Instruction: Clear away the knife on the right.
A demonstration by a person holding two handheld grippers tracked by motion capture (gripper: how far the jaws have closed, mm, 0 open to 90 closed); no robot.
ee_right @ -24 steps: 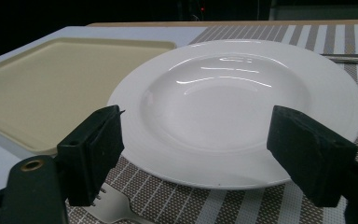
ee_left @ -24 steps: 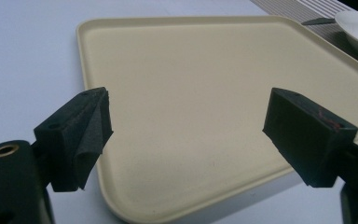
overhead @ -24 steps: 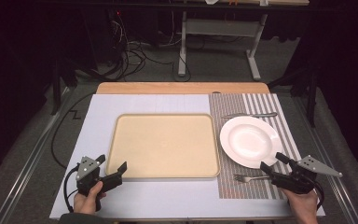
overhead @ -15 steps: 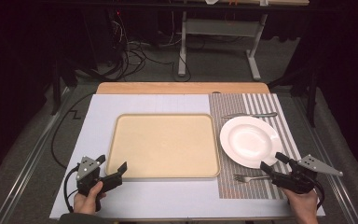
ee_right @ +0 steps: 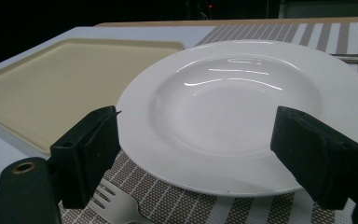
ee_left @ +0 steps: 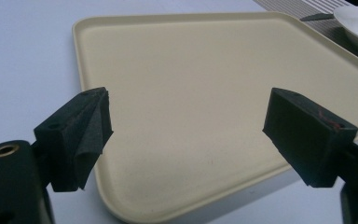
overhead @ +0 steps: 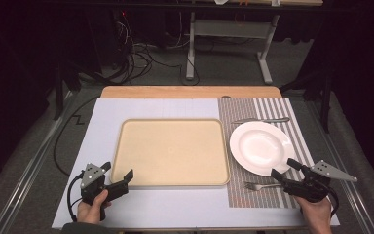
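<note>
Nothing had been moved yet: the tray point(overhead: 171, 152) lay bare mid-table, the plate point(overhead: 261, 147) and fork point(overhead: 259, 185) beside it. Both claws, left point(overhead: 116, 178) and right point(overhead: 283, 171), gaped apart, holding nothing, near the table's front edge.

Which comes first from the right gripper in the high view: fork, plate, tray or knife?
From the right gripper, jaws open:
1. Fork, just left of it on the striped mat.
2. Plate, just beyond it.
3. Knife, behind the plate.
4. Tray, centre table; too close to the knife to rank.

Knife point(overhead: 261, 119) beyond the striped placemat's point(overhead: 272, 107) far edge
</note>
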